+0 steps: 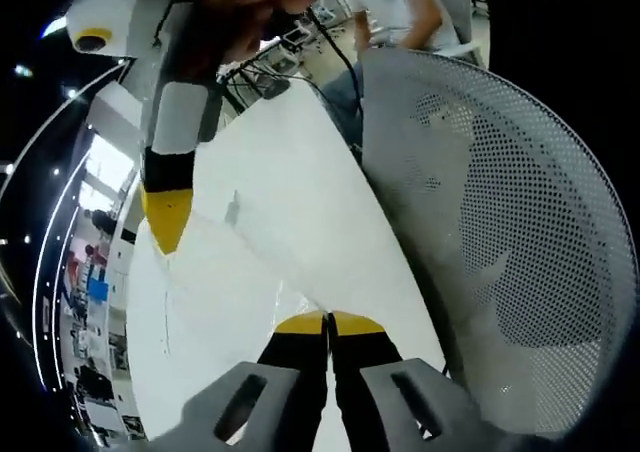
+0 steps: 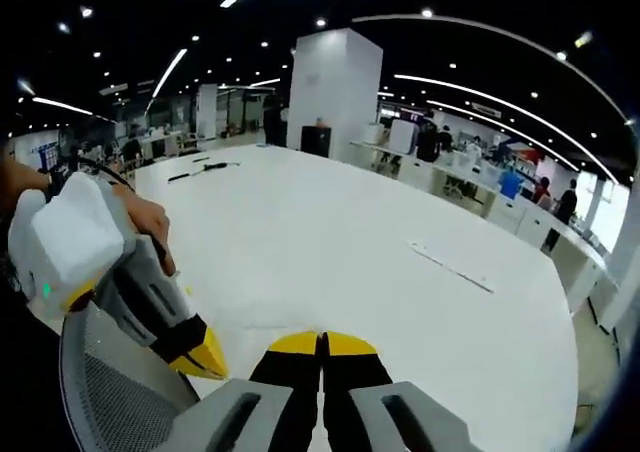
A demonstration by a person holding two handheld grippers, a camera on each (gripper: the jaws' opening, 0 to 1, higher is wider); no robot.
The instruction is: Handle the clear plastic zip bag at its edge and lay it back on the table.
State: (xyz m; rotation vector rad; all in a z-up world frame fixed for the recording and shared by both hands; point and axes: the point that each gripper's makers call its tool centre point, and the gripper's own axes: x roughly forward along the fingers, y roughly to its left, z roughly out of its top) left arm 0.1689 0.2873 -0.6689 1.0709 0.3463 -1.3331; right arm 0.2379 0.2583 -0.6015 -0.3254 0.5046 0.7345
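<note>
Both my grippers clenched – left gripper (image 1: 328,322), right gripper (image 2: 322,343) – over white desk (image 2: 330,242); mesh chair (image 1: 520,222) at 3 o'clock.

Two cameras held low over the white table (image 2: 330,252), each looking along its own tool.

The left gripper view rolls sideways, close above the table edge beside a mesh chair back (image 1: 520,232). The right gripper view sits level, facing across the table toward the office hall. Both share the tabletop and the chair.
</note>
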